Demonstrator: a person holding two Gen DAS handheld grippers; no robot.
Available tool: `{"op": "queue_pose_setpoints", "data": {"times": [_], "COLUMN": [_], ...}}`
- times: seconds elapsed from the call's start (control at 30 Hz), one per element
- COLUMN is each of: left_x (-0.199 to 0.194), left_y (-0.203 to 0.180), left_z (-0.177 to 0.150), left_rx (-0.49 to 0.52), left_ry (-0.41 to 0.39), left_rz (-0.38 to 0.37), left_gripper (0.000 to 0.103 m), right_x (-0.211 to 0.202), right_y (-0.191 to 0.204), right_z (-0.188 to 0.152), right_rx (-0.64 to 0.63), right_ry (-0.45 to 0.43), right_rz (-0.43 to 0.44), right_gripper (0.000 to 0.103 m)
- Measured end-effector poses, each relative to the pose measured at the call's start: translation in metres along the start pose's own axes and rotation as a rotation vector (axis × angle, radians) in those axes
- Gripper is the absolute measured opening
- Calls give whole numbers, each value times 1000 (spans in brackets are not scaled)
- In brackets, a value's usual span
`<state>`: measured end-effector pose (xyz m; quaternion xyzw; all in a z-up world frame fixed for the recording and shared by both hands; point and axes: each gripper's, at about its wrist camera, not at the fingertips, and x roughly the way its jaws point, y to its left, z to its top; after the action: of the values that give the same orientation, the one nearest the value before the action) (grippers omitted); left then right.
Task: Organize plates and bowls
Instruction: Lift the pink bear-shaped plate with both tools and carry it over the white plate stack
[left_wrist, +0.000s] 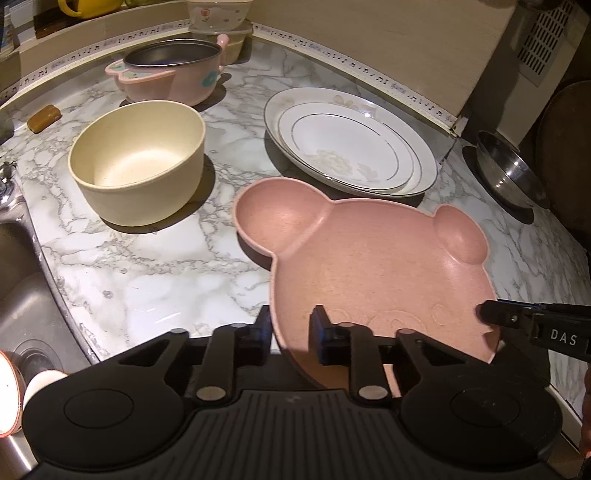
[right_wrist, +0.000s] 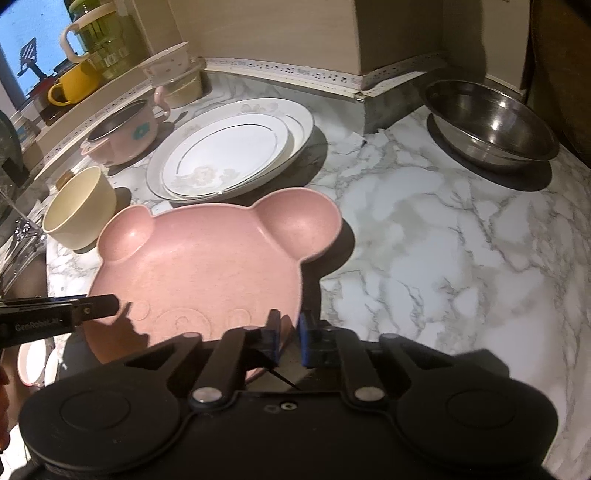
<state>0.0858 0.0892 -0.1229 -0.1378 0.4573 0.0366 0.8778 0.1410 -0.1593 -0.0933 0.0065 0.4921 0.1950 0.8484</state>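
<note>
So the pink bear-shaped plastic plate (left_wrist: 373, 266) lies flat on the marble-patterned countertop (left_wrist: 147, 266), ears pointing to the far side, chin toward the near edge. The left gripper (left_wrist: 291, 332) pinches its near-left rim, and the right gripper (right_wrist: 290, 338) is clamped on the near-right rim.

Dim, warm light – glare on the marble counter (left_wrist: 155, 273) – edges bowed.

Pink bear-shaped plate (left_wrist: 373, 258) flat on counter.
</note>
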Motion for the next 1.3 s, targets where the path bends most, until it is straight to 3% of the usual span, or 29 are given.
{"op": "queue_pose_setpoints", "data": {"times": [0.7, 1.3], "left_x": [-24, -52], "left_y": [6, 10], "left_z": [2, 47], "left_rx": [11, 74], "left_ry": [-41, -141], "left_rz": [-82, -103], "left_gripper": [14, 14], "right_x": [-38, -57], "right_y": [9, 29], "right_z": [-6, 21], "right_rx": [-7, 14], "right_ry": [-98, -197], "right_rz": [-45, -72], "right_gripper": [8, 8]}}
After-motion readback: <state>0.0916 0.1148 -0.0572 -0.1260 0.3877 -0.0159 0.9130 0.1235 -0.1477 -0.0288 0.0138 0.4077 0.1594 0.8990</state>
